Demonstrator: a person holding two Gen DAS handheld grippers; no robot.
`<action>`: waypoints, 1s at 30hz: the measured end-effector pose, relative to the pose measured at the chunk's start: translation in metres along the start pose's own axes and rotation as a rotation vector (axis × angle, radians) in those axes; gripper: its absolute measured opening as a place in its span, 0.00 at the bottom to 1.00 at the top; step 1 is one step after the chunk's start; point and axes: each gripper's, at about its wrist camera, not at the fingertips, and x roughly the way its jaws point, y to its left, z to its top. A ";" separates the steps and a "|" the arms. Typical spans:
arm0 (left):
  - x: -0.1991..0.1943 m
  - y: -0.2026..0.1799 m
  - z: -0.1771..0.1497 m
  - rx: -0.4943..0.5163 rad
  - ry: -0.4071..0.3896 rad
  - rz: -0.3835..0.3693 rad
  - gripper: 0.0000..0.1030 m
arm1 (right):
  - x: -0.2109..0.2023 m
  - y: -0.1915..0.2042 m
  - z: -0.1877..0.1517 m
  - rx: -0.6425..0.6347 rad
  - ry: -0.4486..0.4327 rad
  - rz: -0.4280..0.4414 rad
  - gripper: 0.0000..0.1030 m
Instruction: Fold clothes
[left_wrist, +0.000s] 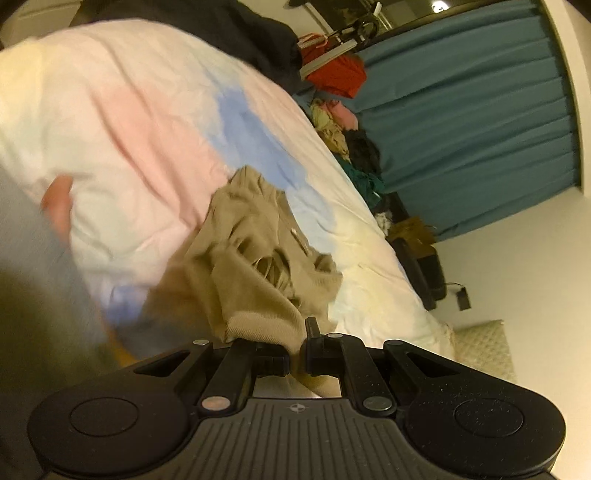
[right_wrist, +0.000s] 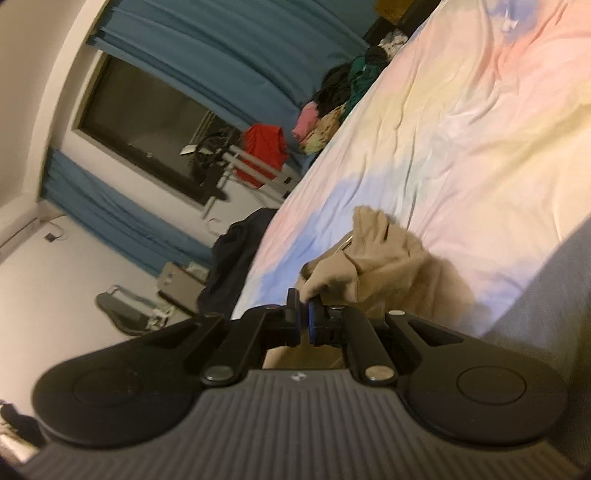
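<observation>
Both your grippers are clamped on the same tan garment (left_wrist: 255, 266) right now. Your left gripper (left_wrist: 295, 354) has its jaws pinched nearly together, with a ribbed hem of the tan cloth caught between them; the rest of the garment bunches up ahead of the fingers, crumpled and full of folds, hanging over the bedspread (left_wrist: 147, 122). Your right gripper (right_wrist: 302, 317) is squeezed tight as well, its blue-edged pads nipping a corner of the garment (right_wrist: 376, 266), which rises in a lumpy peak just beyond the fingertips.

The bedspread under it all is a pastel wash of pink, blue, yellow and white, wrinkled but otherwise bare around the garment. In the left view a blurred hand (left_wrist: 59, 206) and a grey sleeve (left_wrist: 40, 266) show at the left edge, over the bedspread.

Along the far side of the bed lies a heap of clothes (right_wrist: 332, 107): pink, cream, black and green pieces jumbled together. A red garment (right_wrist: 266, 151) hangs on a rack (right_wrist: 255, 166) beside it, in front of the blue curtain (left_wrist: 472, 129). A dark garment (right_wrist: 236, 258) drapes off the bed's edge in the right view, touching the bedspread.
</observation>
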 end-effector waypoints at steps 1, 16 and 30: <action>0.008 -0.003 0.008 -0.005 0.002 0.003 0.08 | 0.008 0.000 0.004 0.009 -0.004 -0.007 0.07; 0.174 -0.054 0.140 0.046 0.055 0.179 0.08 | 0.180 0.002 0.076 0.054 -0.027 -0.134 0.07; 0.262 -0.004 0.172 0.048 0.066 0.147 0.11 | 0.266 -0.064 0.086 0.115 0.054 -0.179 0.08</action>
